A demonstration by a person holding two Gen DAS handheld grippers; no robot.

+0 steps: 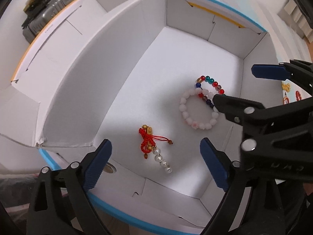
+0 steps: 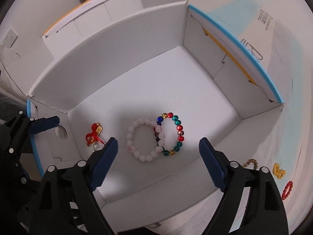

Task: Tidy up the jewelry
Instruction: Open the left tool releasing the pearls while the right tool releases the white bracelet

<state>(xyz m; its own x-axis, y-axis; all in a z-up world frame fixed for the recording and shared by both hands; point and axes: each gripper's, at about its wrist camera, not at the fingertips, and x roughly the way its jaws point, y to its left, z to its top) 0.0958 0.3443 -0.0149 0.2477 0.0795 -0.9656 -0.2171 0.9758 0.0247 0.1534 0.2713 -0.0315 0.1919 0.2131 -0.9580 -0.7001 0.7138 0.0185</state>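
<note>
Left gripper (image 1: 155, 163): hanging unclenched, empty, over the red-cord charm (image 1: 149, 141).
Right gripper (image 2: 158, 163): gaping, empty, above the overlapping bracelets (image 2: 154, 139).
Box (image 2: 109, 45): collecting the jewelry.

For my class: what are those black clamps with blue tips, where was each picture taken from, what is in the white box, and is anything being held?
They are two hand-held grippers, one in each of a person's hands, each carrying its own camera. One picture looks down along the left gripper, the other along the right gripper.

In the white box lie a red knotted charm with pearls, a pale pink bracelet and, overlapping it, a multicoloured bracelet. Three small bracelets lie outside.

Both grippers are open, holding nothing.
</note>
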